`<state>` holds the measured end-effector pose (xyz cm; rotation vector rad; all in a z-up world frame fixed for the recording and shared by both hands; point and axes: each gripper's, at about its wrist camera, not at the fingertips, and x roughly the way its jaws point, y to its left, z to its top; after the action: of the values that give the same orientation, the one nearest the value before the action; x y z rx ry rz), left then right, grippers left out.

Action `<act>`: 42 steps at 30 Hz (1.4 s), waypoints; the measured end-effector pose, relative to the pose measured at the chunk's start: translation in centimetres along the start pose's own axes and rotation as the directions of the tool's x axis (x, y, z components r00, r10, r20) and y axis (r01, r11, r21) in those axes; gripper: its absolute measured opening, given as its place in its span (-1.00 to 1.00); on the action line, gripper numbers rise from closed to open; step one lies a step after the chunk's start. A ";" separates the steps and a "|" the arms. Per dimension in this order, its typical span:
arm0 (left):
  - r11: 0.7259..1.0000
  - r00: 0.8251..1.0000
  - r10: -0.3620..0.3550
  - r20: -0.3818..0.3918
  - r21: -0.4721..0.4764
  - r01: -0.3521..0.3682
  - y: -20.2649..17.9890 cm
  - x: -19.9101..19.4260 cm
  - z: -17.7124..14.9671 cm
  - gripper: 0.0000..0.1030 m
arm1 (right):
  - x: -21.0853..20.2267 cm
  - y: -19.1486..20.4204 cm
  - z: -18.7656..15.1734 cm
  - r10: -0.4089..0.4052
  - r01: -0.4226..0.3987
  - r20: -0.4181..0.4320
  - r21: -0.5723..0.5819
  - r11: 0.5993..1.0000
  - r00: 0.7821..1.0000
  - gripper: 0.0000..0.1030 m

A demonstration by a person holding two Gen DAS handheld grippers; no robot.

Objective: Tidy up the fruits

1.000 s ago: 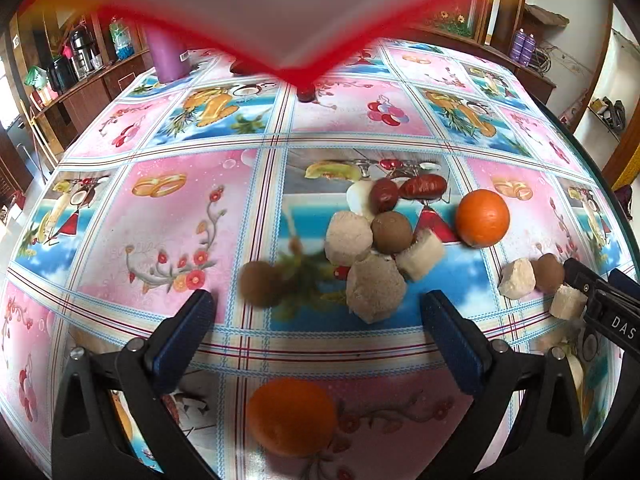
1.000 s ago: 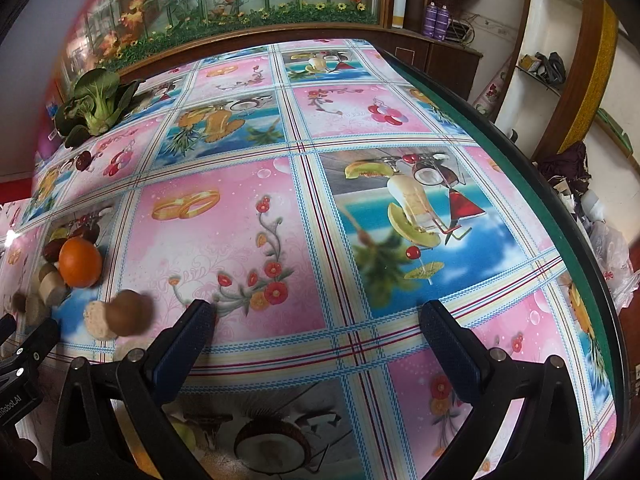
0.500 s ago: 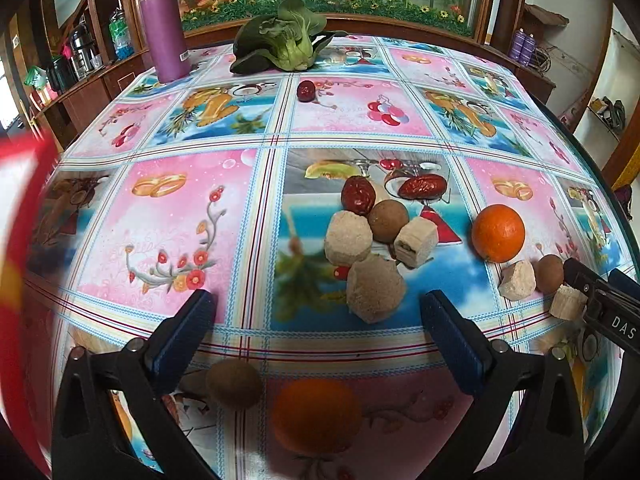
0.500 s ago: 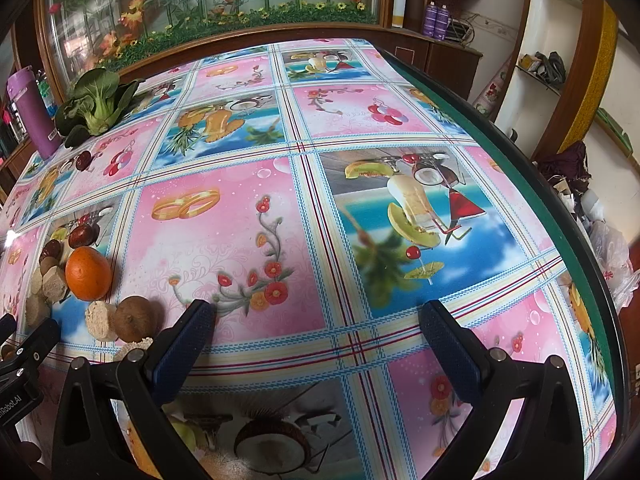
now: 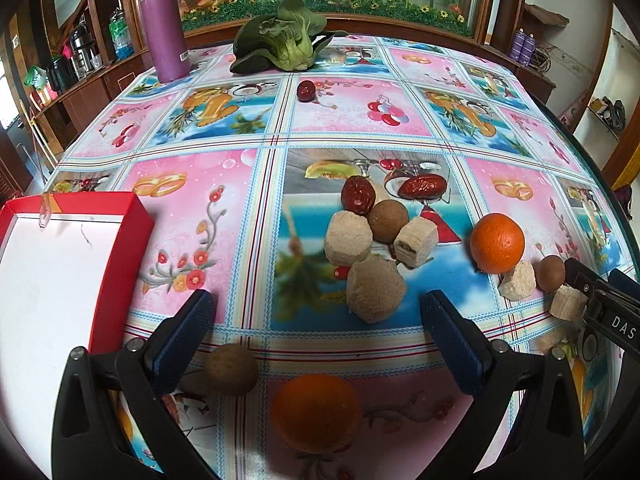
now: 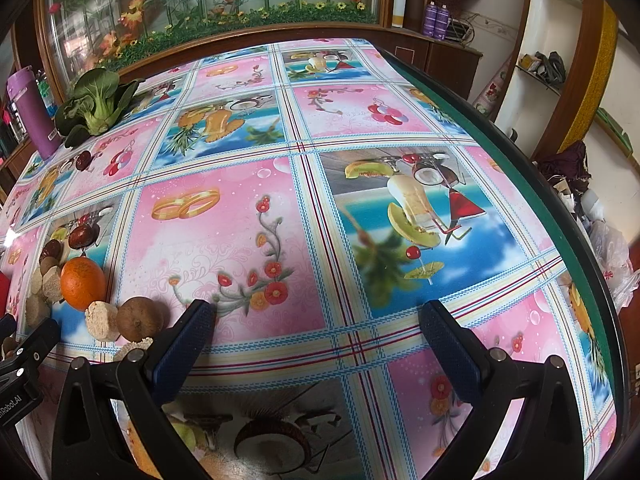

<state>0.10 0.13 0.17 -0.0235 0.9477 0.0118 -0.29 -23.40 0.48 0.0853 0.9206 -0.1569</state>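
Both views are bright with soft daylight. Heavy fisheye distortion bows the glossy patterned tablecloth (image 6: pixel 248 240) into a dome and leaves black vignette corners. In the left wrist view, the round orange fruit nearest the lens (image 5: pixel 316 412) at 6 o'clock is out of focus, while the cluster at centre is sharp. Shadows under the fruit are short and faint. A small white glare spot (image 6: pixel 10 236) sits at 9 o'clock in the right wrist view.
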 end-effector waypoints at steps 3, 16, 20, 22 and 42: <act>1.000 1.000 0.000 0.000 0.000 0.000 0.0 0.0 0.0 1.00 | 0.0 0.0 0.0 0.000 0.000 0.000 0.000 1.000 1.000 1.00; 1.000 1.000 -0.001 -0.005 0.004 0.002 0.0 -0.1 0.0 1.00 | 0.1 0.2 0.1 -0.011 0.011 0.000 0.015 1.000 1.000 1.00; 1.000 1.000 0.021 -0.021 0.009 -0.021 1.1 -1.5 -0.6 1.00 | -0.3 0.2 0.2 0.066 -0.066 -0.014 -0.014 0.998 0.998 0.98; 1.000 0.999 0.022 0.031 0.006 -0.022 2.1 -3.6 -1.3 1.00 | -2.3 0.3 0.2 0.160 -0.160 0.053 -0.016 0.987 0.986 0.98; 0.998 0.999 0.011 0.049 0.069 -0.014 4.4 -9.8 -4.9 1.00 | -9.8 6.9 -0.6 0.420 -0.363 0.132 -0.318 0.876 0.898 0.98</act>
<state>-9.65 4.38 5.23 0.0462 0.8989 -0.0087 -5.41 -15.55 7.95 -0.0131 0.7014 0.3455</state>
